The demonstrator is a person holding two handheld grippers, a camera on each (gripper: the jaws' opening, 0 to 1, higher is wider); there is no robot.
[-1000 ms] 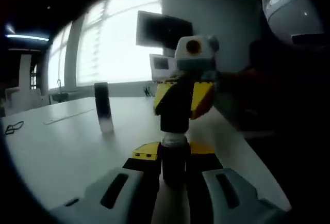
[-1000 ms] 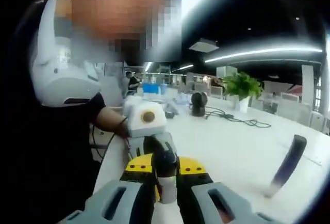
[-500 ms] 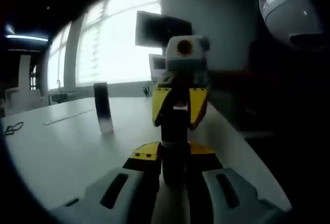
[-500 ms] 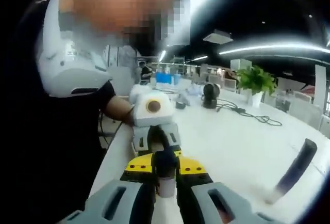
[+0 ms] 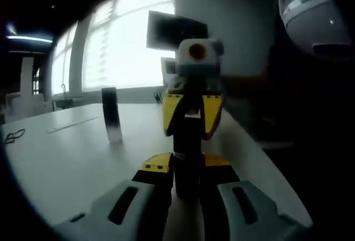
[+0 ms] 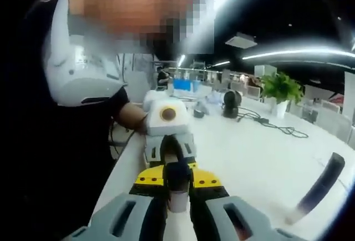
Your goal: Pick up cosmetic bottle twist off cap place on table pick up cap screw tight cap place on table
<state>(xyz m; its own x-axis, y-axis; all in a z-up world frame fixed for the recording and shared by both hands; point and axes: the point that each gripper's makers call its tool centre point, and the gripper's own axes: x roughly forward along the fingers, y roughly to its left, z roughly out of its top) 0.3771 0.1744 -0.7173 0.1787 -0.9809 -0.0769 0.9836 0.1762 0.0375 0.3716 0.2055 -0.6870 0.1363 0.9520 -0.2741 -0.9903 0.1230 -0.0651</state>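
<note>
Left gripper (image 5: 187,182) clamped on dark cylindrical cosmetic bottle (image 5: 187,169); right gripper (image 6: 177,196) clamped on its dark cap (image 6: 177,175). Second tall dark bottle (image 5: 111,113) stands mid white worktop (image 5: 66,152).

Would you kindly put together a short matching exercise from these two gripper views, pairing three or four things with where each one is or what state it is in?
Things:
1. left gripper
2. right gripper
3. tall dark bottle
4. potted plant

Places or states:
A. standing alone on the white table
B. far off on the table, near a cable
C. shut on the bottle's body
D. shut on the cap end of the bottle

Pairs: 1-C, 2-D, 3-A, 4-B
</note>
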